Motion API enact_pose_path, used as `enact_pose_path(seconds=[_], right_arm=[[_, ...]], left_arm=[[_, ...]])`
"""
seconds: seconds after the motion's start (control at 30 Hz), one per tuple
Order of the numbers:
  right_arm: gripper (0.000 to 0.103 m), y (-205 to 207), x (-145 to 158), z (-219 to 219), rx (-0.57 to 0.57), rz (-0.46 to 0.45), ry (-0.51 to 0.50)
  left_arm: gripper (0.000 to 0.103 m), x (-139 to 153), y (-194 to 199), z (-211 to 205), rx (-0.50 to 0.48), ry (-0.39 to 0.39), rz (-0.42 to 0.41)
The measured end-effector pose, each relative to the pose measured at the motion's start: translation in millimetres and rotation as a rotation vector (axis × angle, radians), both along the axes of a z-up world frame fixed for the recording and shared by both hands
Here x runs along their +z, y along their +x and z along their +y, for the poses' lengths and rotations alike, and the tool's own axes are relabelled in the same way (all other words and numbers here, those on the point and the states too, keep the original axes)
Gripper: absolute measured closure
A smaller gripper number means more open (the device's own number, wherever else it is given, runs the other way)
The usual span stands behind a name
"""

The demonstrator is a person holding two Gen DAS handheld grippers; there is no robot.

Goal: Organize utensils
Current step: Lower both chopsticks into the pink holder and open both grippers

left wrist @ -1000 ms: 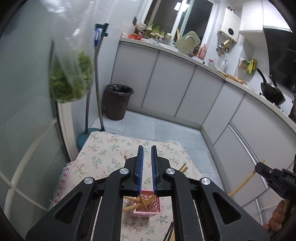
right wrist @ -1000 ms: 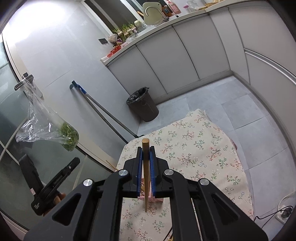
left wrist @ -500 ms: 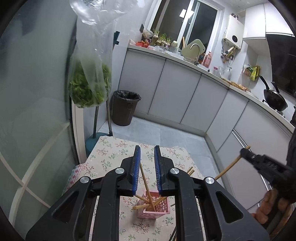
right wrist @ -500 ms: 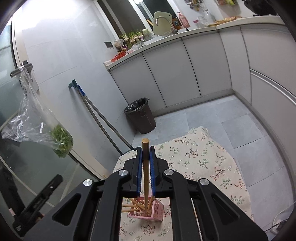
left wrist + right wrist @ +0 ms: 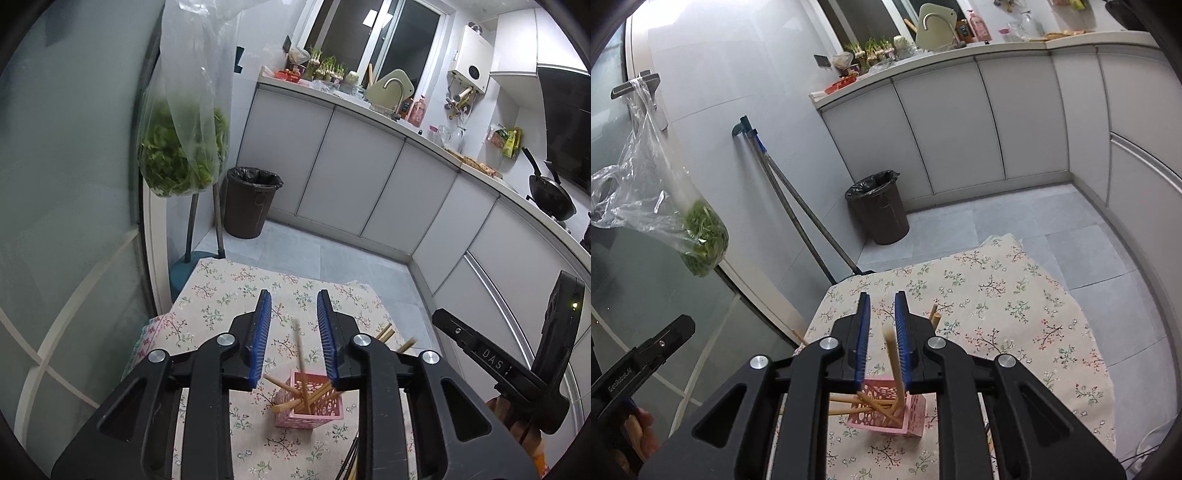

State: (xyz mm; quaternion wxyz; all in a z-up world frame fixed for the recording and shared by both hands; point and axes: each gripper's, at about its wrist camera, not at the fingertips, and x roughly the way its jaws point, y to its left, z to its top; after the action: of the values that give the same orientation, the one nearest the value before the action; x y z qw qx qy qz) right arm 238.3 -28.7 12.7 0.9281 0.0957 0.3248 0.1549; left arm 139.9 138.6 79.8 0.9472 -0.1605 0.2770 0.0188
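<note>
Both claws have just been opening: right claw [image 5: 882,321] releases a wooden chopstick [image 5: 894,363] into the pink perforated plastic basket [image 5: 912,415]; left claw [image 5: 293,325] gapes, empty.

The holder's [image 5: 309,408] near side sits behind the black jaws. A chopstick [image 5: 892,360] above it is motion-blurred, its contact with the blue pads unclear. 2 chopsticks [image 5: 384,332] beyond poke out from behind the gripper. The counter clutter [image 5: 325,70] is too small to name.
</note>
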Motion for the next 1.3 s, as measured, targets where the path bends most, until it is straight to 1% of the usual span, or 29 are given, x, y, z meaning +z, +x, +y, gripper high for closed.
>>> enact_pose_path(seconds=[0.1, 0.13, 0.17, 0.2, 0.27, 0.33, 0.37, 0.4, 0.53, 0.57, 0.6, 0.63, 0.77, 0.93, 0.97, 1.0, 1.07, 1.1, 1.17, 1.23, 1.3], right_arm=[[0.088, -4, 1, 1, 0.003, 0.006, -0.012], [0.088, -6, 1, 1, 0.004, 0.007, -0.015], [0.086, -8, 1, 1, 0.006, 0.009, -0.019], [0.08, -10, 1, 0, 0.006, 0.009, -0.022], [0.073, -16, 1, -2, 0.003, 0.006, -0.023], [0.073, -21, 1, -3, 0.004, 0.006, -0.025], [0.07, -24, 1, -4, 0.005, 0.009, -0.026], [0.065, -26, 1, -5, 0.004, 0.01, -0.026], [0.062, -36, 1, -10, -0.002, 0.015, -0.026], [0.059, -38, 1, -11, -0.003, 0.016, -0.028], [0.052, -40, 2, -12, -0.005, 0.015, -0.027], [0.049, -44, 3, -14, -0.009, 0.01, -0.022], [0.047, -52, 6, -18, -0.014, 0.005, -0.018], [0.04, -59, 8, -23, -0.027, 0.003, -0.023], [0.037, -62, 8, -24, -0.035, 0.0, -0.027], [0.033, -63, 8, -25, -0.04, -0.002, -0.029], [0.027, -67, 7, -30, -0.064, -0.008, -0.03], [0.023, -68, 6, -34, -0.082, -0.009, -0.025], [0.017, -70, 5, -41, -0.112, -0.007, -0.016], [0.014, -72, 3, -48, -0.136, -0.003, -0.006], [0.009, -73, 2, -52, -0.143, 0.002, -0.011]], left_arm=[[0.07, -2, 2, -5, -0.014, 0.007, 0.014], [0.07, -3, 2, -7, -0.018, 0.008, 0.017], [0.069, -3, 2, -9, -0.023, 0.011, 0.019], [0.067, -4, 2, -11, -0.028, 0.016, 0.021], [0.063, -4, 2, -16, -0.036, 0.027, 0.026], [0.06, -5, 1, -20, -0.042, 0.04, 0.032], [0.057, -6, 1, -23, -0.045, 0.047, 0.034], [0.054, -7, 0, -24, -0.047, 0.053, 0.036], [0.043, -6, -4, -31, -0.043, 0.076, 0.034], [0.042, -6, -5, -33, -0.045, 0.08, 0.033], [0.041, -6, -6, -35, -0.048, 0.085, 0.034], [0.04, -6, -7, -37, -0.051, 0.088, 0.034], [0.035, -7, -9, -42, -0.055, 0.101, 0.04], [0.028, -6, -14, -48, -0.057, 0.113, 0.037], [0.025, -6, -16, -49, -0.056, 0.113, 0.034], [0.019, -6, -18, -49, -0.053, 0.113, 0.028], [0.012, -7, -22, -51, -0.048, 0.117, 0.02], [0.01, -8, -23, -51, -0.047, 0.118, 0.018], [0.008, -9, -26, -53, -0.046, 0.119, 0.018], [0.007, -10, -28, -54, -0.05, 0.123, 0.02], [0.007, -12, -29, -56, -0.052, 0.131, 0.022]])
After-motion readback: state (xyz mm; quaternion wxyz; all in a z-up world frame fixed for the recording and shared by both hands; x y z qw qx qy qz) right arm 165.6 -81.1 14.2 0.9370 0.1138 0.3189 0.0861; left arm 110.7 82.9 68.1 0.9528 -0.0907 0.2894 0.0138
